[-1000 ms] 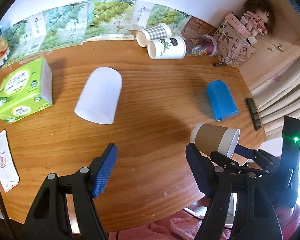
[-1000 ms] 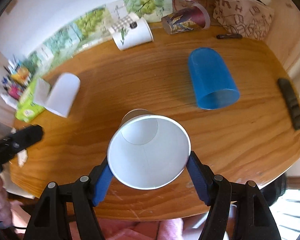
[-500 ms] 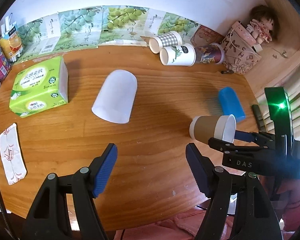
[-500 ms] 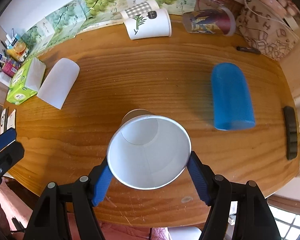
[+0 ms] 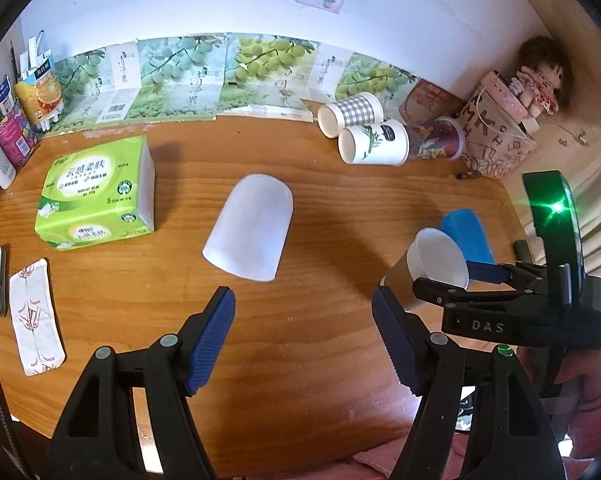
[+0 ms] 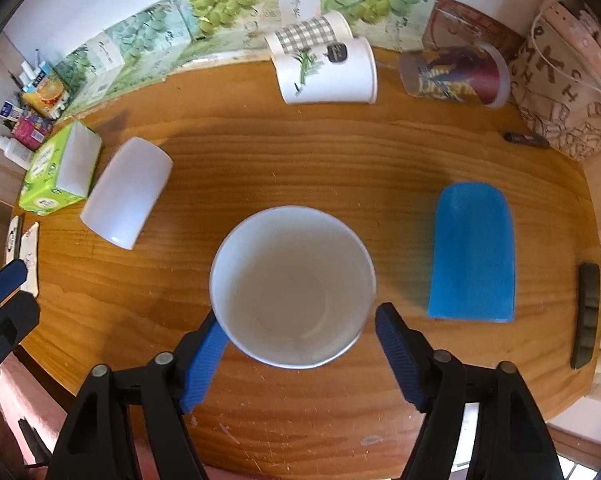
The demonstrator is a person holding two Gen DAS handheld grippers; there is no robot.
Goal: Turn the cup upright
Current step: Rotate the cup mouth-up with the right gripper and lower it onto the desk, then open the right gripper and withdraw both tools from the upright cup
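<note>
Turning the paper cup (image 6: pixel 292 284) mouth-up is the step in hand, and it looks close to done. The right-wrist view looks almost straight down into the white interior to the round base. The right tongs (image 6: pixel 298 316) are clamped on the paper cup near its rim: the left pad presses the wall and the right pad sits at the opposite edge, though a slight blur there makes that contact hard to read. In the left-wrist view the cup leans a little, mouth up and tipped away from the right tongs. Its lower part is hidden behind one finger of the left tongs (image 5: pixel 303 300), so I cannot tell whether the base has reached the tabletop (image 6: pixel 300 152).

The left tongs are spread wide and empty, hovering over bare wood nearer the person.

A blue cup (image 6: pixel 472 252) lies on its side just to the right of the held cup. A white cup (image 6: pixel 128 192) lies on its side well to the left.

The next move likely calls for bringing the cup fully vertical and lowering it until the base sits flat on the open wood between those two. Only then should the pads part — letting go while it leans risks a thin paper cup tipping over. Drawing back straight, clear of the rim, should leave it standing.
</note>
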